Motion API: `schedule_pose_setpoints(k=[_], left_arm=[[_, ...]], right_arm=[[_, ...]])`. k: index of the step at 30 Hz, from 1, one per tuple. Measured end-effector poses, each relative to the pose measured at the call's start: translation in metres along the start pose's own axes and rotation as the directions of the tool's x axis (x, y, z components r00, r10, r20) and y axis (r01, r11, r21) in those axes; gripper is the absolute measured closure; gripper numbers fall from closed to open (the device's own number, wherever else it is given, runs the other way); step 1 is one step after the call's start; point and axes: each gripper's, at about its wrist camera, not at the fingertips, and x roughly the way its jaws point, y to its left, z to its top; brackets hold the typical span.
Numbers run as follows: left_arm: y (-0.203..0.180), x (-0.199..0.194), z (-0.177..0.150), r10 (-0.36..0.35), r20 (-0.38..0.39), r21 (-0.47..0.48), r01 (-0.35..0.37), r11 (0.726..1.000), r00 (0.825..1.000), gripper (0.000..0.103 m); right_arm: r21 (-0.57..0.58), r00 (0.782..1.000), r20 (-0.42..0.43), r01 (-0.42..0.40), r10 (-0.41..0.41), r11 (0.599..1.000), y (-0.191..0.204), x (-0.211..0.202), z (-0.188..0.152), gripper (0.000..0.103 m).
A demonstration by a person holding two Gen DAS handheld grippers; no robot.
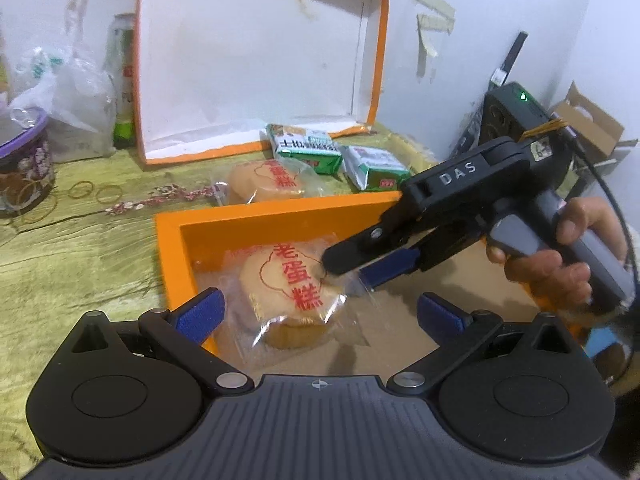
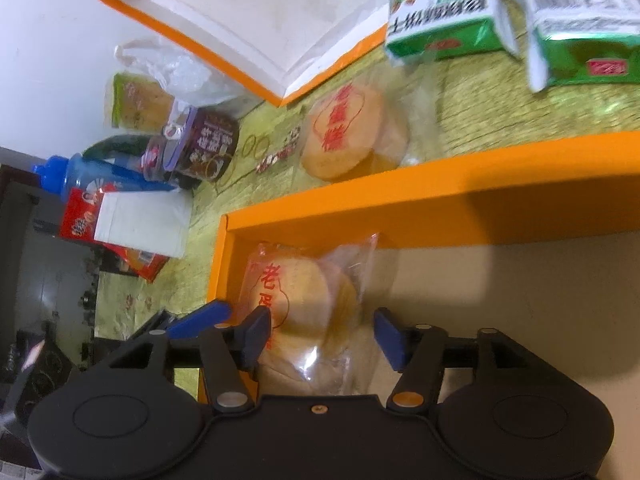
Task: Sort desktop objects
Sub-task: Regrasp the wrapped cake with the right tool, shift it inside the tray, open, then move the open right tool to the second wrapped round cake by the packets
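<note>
Orange cardboard tray [image 1: 256, 216], sorting bin: receiving clear-wrapped round sponge cake [image 2: 296, 300], lying in its left corner; right gripper [image 2: 320, 336] straddling it unclamped, left gripper [image 1: 320, 312] hovering wide.

Green packets [image 2: 516, 20] blur, and the frame edge crops the right one.

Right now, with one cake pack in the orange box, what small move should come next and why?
Probably lift the right gripper up and out. Its jaws stand open around the wrapped cake, which lies inside the orange box, so it looks released. Another wrapped cake waits on the table beyond the box.
</note>
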Motion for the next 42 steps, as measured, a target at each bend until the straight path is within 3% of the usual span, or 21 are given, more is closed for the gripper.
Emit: schedule_pose_setpoints(k=[5, 10, 13, 19, 27, 35, 39, 42], left_arm=[[0.0, -0.02, -0.012, 0.061, 0.025, -0.017, -0.061, 0.998, 0.998, 0.0], [0.0, -0.02, -0.022, 0.09, -0.002, -0.034, -0.09, 0.995, 0.996, 0.0], [-0.004, -0.02, -0.026, 0.103, -0.014, -0.026, -0.103, 0.994, 0.995, 0.0], [-0.004, -0.025, -0.031, 0.07, -0.025, -0.052, -0.071, 0.996, 0.997, 0.0], [-0.005, -0.025, -0.033, 0.082, -0.044, -0.041, -0.084, 0.996, 0.996, 0.0], [0.003, -0.037, 0.006, 0.112, 0.034, -0.007, -0.112, 0.994, 0.993, 0.0], [0.004, -0.013, 0.043, 0.136, 0.075, 0.035, -0.139, 0.99, 0.988, 0.0], [0.015, 0.018, 0.067, 0.133, 0.032, -0.005, -0.133, 0.991, 0.991, 0.0]], right_arm=[[-0.063, 1.0, -0.027, 0.001, -0.003, 0.998, 0.003, -0.008, -0.008, 0.046], [-0.194, 0.995, -0.072, 0.047, -0.062, 0.98, 0.02, 0.007, -0.014, 0.046], [-0.233, 0.993, -0.071, 0.071, -0.089, 0.97, 0.023, 0.011, -0.014, 0.054], [-0.233, 0.994, -0.08, 0.059, -0.08, 0.971, 0.018, 0.009, -0.01, 0.057], [-0.25, 0.994, -0.089, 0.046, -0.07, 0.967, 0.016, 0.006, -0.01, 0.053], [-0.214, 1.0, -0.02, -0.005, 0.001, 0.977, 0.016, -0.051, -0.001, 0.042], [-0.237, 0.995, 0.093, 0.0, 0.022, 0.971, 0.029, -0.084, 0.023, 0.035], [-0.223, 0.988, 0.151, 0.018, 0.017, 0.975, 0.033, -0.091, 0.051, 0.031]])
